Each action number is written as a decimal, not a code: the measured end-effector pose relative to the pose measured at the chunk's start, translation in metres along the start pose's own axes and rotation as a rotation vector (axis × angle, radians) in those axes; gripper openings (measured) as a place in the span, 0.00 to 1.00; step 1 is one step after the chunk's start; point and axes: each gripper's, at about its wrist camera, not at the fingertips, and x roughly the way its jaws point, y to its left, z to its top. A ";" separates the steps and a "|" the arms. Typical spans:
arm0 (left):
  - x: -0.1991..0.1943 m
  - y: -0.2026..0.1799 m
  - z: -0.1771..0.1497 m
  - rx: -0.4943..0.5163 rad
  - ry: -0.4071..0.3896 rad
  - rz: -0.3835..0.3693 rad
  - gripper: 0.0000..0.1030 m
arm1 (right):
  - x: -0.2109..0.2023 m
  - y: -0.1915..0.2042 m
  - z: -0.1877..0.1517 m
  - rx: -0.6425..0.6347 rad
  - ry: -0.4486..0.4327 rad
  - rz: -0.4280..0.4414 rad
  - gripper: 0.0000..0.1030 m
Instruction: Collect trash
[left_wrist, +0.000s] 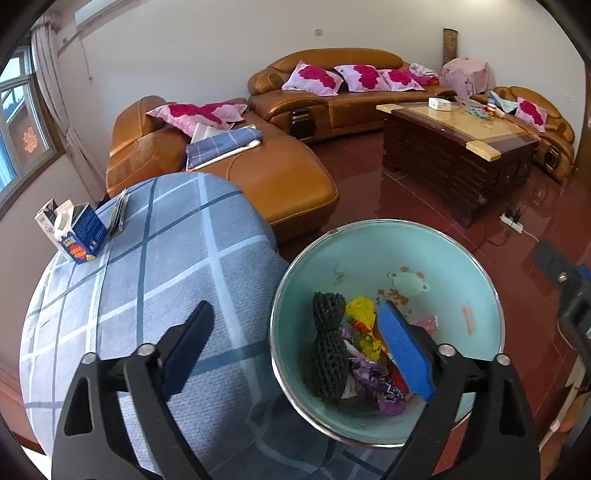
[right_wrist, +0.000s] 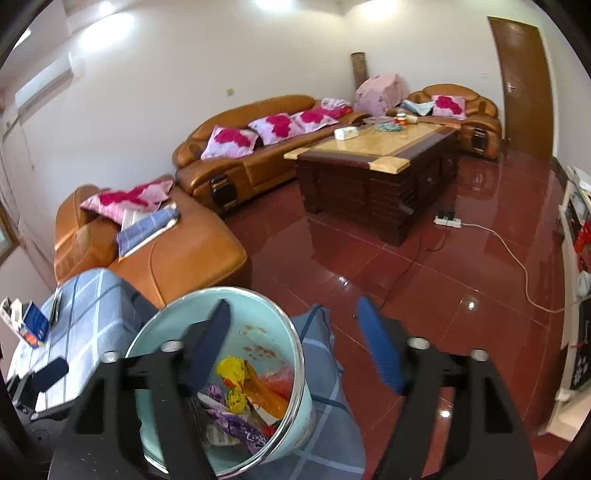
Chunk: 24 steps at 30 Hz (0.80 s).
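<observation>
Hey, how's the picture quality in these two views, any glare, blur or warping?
Left wrist view: sharp, strong fisheye bending of the plaid-covered table, mild sheen on the glossy red tile floor. Right wrist view: softer, ceiling lights blown out, bright glare patches on the floor, walls curved.

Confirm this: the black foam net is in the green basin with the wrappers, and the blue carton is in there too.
Wrong on the carton. The left wrist view shows the blue carton standing on the checked cloth. The black foam net does lie in the green basin among the wrappers.
</observation>
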 end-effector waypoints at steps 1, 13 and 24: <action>-0.001 0.002 -0.001 -0.002 -0.001 -0.002 0.90 | -0.002 0.000 0.001 0.005 -0.002 0.000 0.73; -0.048 0.051 -0.012 -0.087 -0.075 -0.091 0.94 | -0.040 0.005 0.001 -0.032 -0.059 0.013 0.75; -0.076 0.091 -0.039 -0.126 -0.099 0.045 0.94 | -0.066 0.017 -0.013 -0.044 -0.056 0.023 0.76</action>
